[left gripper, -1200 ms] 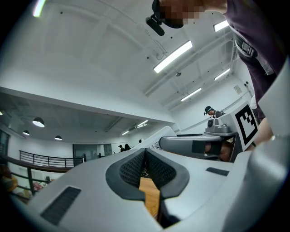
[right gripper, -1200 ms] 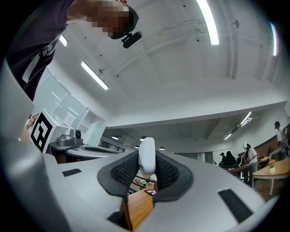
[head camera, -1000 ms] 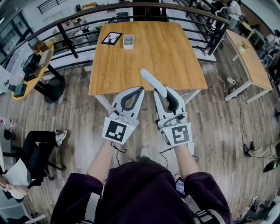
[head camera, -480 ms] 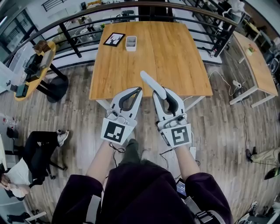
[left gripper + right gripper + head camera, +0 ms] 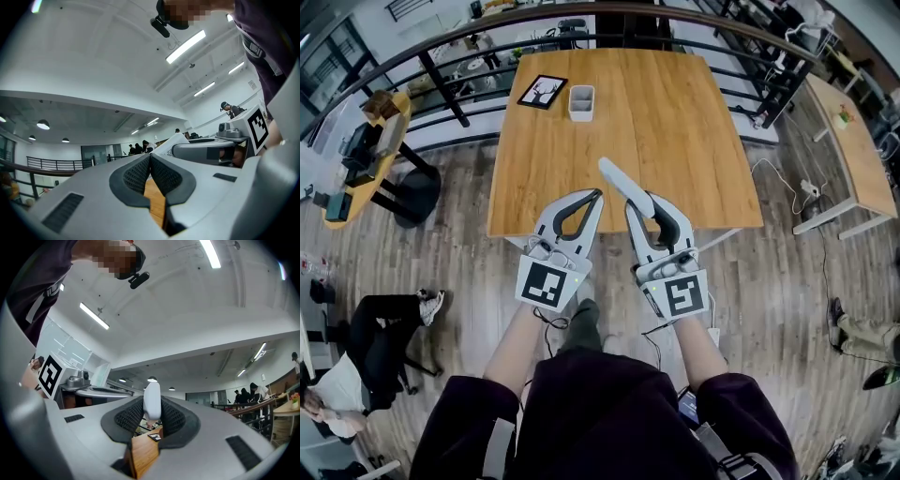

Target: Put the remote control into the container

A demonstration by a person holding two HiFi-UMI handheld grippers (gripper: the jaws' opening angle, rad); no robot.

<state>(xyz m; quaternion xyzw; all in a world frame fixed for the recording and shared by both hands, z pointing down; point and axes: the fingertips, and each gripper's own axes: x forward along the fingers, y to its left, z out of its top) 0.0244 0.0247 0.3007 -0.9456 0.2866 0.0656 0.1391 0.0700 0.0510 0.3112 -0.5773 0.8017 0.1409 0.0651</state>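
Note:
The white remote control (image 5: 623,182) sticks out forward and to the left from my right gripper (image 5: 649,202), which is shut on its lower end. In the right gripper view the remote (image 5: 152,401) stands upright between the ribbed pads (image 5: 129,417). My left gripper (image 5: 597,194) is beside it, shut with nothing in it; in the left gripper view its pads (image 5: 140,173) meet. Both grippers hover over the near edge of the wooden table (image 5: 675,141). The white container (image 5: 580,101) stands at the table's far left, well ahead of both grippers.
A framed picture (image 5: 542,91) lies just left of the container. A black railing (image 5: 441,84) runs behind the table. Another wooden table (image 5: 848,141) stands at the right, a round one (image 5: 370,150) at the left. A seated person (image 5: 366,328) is at the lower left.
The table has drawn nearer in the view and both grippers now reach over its near edge. The right gripper's hold on the remote is unchanged.

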